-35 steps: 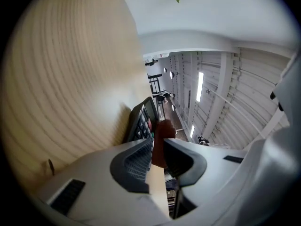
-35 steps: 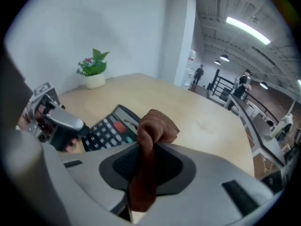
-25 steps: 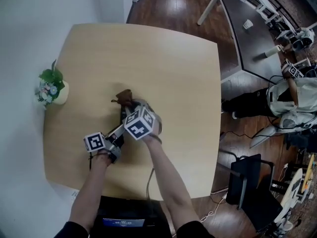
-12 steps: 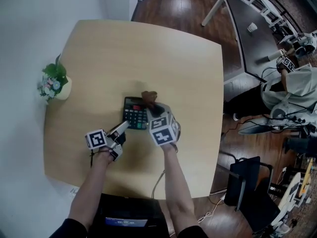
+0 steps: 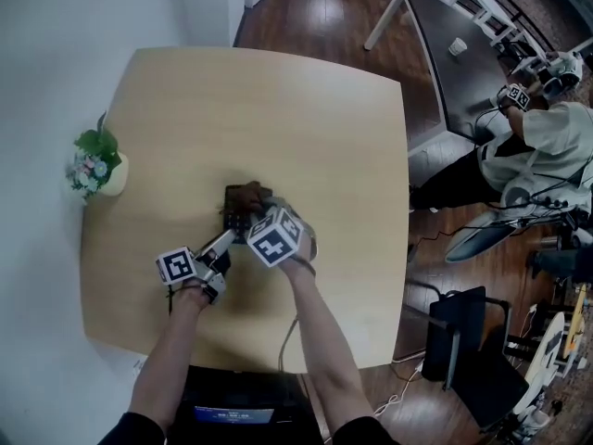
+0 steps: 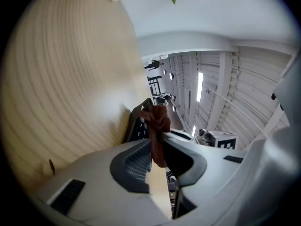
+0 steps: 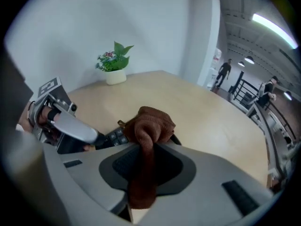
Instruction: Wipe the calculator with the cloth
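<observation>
Head view. Pale wooden desk, seen steeply from above. The calculator lies left of the desk's centre, toward the near edge, mostly covered. A bunched brown cloth sits on its far end. The right tool comes in from the near side, pointing steeply down at the cloth, with its marker cube over the calculator's right half. The left tool lies low and nearly level, its tips at the calculator's near left corner. A potted plant stands at the desk's left edge, well apart from the work. Off the desk to the right are a seated person and a black chair.

Left gripper view. The picture is rolled, with the desk to the left, so the jaws stand one above the other. They are clenched to a narrow slit on the near corner of the calculator, which shows edge-on with its keys visible. The cloth rests on the calculator just past the tips, and its brown shows through the slit.

Right gripper view. The jaws are clamped on the cloth: a tail runs back between the pads and the bunched head bulges past the tips, touching the calculator. The left tool's silver finger meets the keys at the left. The potted plant stands behind, by the wall.
</observation>
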